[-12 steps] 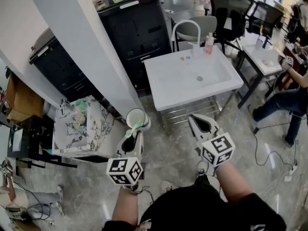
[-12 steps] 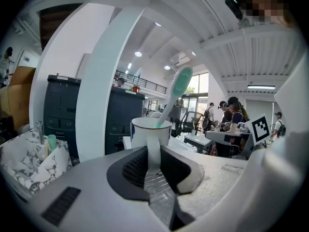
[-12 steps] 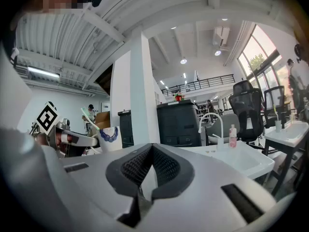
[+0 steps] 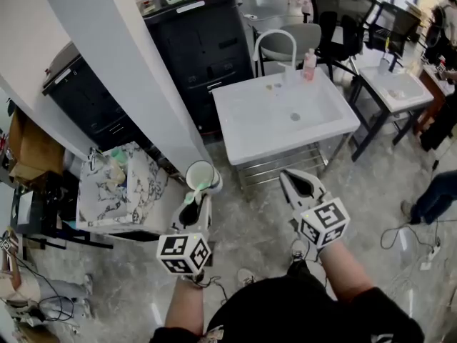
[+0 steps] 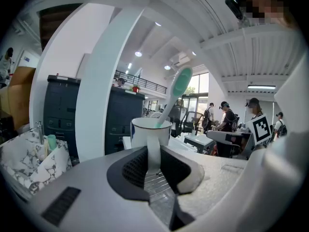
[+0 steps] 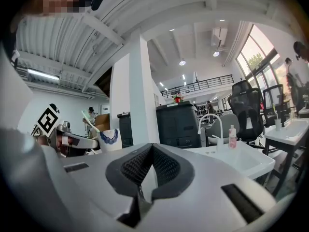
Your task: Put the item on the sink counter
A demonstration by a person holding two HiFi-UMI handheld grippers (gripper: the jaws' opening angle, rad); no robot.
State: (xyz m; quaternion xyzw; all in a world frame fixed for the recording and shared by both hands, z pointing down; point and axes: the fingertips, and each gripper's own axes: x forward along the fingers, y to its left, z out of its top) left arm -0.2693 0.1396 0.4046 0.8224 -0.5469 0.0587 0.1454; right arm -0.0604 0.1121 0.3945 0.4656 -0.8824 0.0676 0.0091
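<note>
The left gripper (image 4: 198, 200) is clamped on the handle of a white mug (image 4: 202, 175); in the left gripper view the handle stands upright between the two pads, with the mug body (image 5: 150, 131) just beyond the fingertips. A green toothbrush (image 5: 175, 92) stands in the mug and leans up and to the right of this gripper. To its left is a marble-patterned cabinet (image 4: 107, 191), and a white pillar (image 4: 136, 70) rises ahead and left. The mug is carried in the air, well apart from the sink counter (image 4: 250, 145), which lies ahead and to the right of the left gripper. The right gripper (image 4: 300, 184) has its jaws pressed together with nothing between them. The sink counter is directly ahead of it, with a curved faucet (image 4: 277, 45) and a pink bottle (image 4: 310, 64) at the far edge.
</note>
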